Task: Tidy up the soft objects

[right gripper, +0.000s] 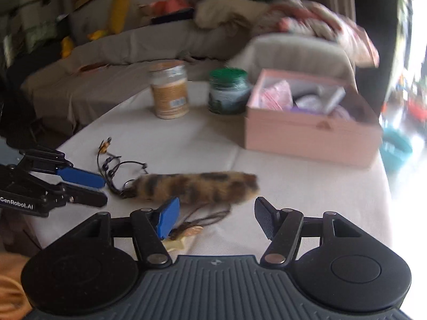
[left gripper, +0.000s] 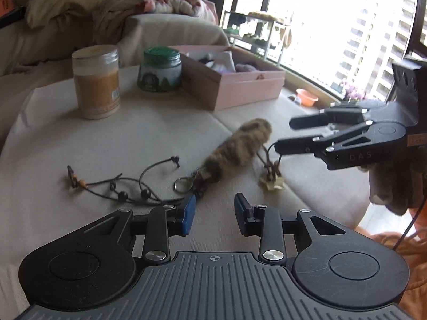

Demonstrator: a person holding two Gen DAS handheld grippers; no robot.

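The furry tail (right gripper: 197,186) lies on the table, at 12 o'clock from the right gripper (right gripper: 216,220); both grippers gape wide, holding nothing (left gripper (left gripper: 214,214) too); next, I think: grab it, drop it in the pink box (right gripper: 307,136).

On the worktop (right gripper: 186,144), the fur tail (right gripper: 197,186) lies in front of the box (right gripper: 307,138). Two jars (right gripper: 169,90) stand left of the box; a beaded cord (right gripper: 114,165) lies left of the tail.

Both grippers are built of black linkages with silver screws; the left gripper (left gripper: 214,213) bears "GenRobot.AI" lettering, the right gripper (right gripper: 216,217) "DAS". Blue pads (right gripper: 166,217) are fitted on one finger each.
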